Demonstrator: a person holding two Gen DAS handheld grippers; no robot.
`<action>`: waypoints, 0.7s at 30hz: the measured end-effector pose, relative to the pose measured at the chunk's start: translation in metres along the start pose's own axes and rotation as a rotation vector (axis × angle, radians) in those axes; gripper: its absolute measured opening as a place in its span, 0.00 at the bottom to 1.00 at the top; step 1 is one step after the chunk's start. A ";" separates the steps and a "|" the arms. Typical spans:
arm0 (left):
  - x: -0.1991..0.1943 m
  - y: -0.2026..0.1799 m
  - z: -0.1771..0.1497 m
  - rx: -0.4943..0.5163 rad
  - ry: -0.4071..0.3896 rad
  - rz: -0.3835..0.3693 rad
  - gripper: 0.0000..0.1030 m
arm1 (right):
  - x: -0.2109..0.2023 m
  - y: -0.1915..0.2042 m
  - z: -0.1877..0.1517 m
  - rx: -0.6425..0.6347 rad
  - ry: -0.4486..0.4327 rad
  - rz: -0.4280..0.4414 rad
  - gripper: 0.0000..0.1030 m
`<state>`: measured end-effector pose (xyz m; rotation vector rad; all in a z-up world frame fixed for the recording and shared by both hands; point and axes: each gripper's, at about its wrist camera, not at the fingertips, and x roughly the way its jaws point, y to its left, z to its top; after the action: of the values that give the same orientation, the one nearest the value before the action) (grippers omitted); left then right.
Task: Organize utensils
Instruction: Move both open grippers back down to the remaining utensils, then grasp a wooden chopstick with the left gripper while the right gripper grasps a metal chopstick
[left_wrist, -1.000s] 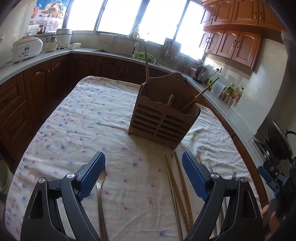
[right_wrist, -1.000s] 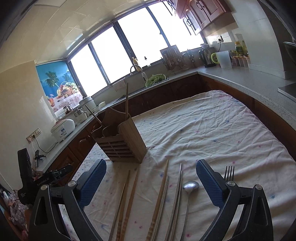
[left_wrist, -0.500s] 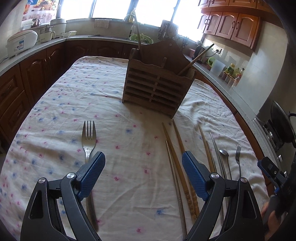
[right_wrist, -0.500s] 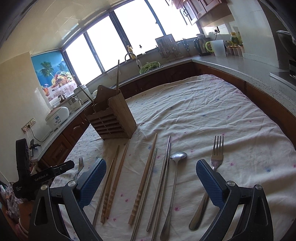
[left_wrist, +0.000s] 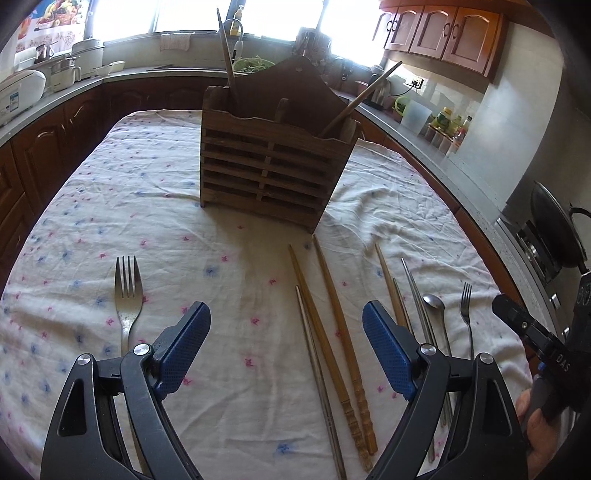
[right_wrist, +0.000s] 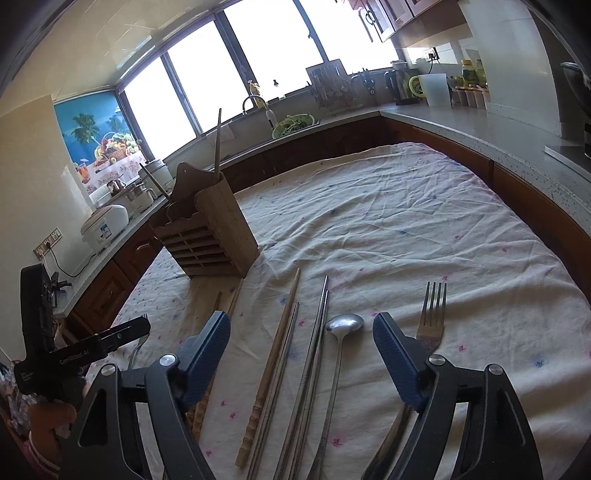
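Claws hover low over the cloth-covered worktop (left_wrist: 155, 192). The left claw (left_wrist: 286, 347) stands wide, holding nothing, chopsticks (left_wrist: 332, 332) between its pads and a fork (left_wrist: 127, 295) just outside. The right claw (right_wrist: 301, 354) is closing, with metal chopsticks (right_wrist: 314, 343) and a spoon (right_wrist: 341, 325) between its pads, untouched. Farther back stands the wooden utensil holder (left_wrist: 269, 166).
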<state>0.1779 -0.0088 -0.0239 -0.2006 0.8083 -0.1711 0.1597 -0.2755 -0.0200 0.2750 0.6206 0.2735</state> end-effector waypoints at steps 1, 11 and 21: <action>0.003 -0.002 0.002 0.007 0.006 -0.006 0.78 | 0.004 -0.001 0.002 0.000 0.009 -0.001 0.67; 0.044 -0.022 0.026 0.071 0.100 -0.089 0.45 | 0.057 -0.006 0.027 -0.005 0.122 -0.010 0.30; 0.091 -0.029 0.048 0.089 0.183 -0.104 0.33 | 0.113 -0.008 0.043 -0.037 0.234 -0.035 0.21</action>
<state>0.2730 -0.0521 -0.0479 -0.1442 0.9703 -0.3263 0.2753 -0.2532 -0.0489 0.1977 0.8502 0.2851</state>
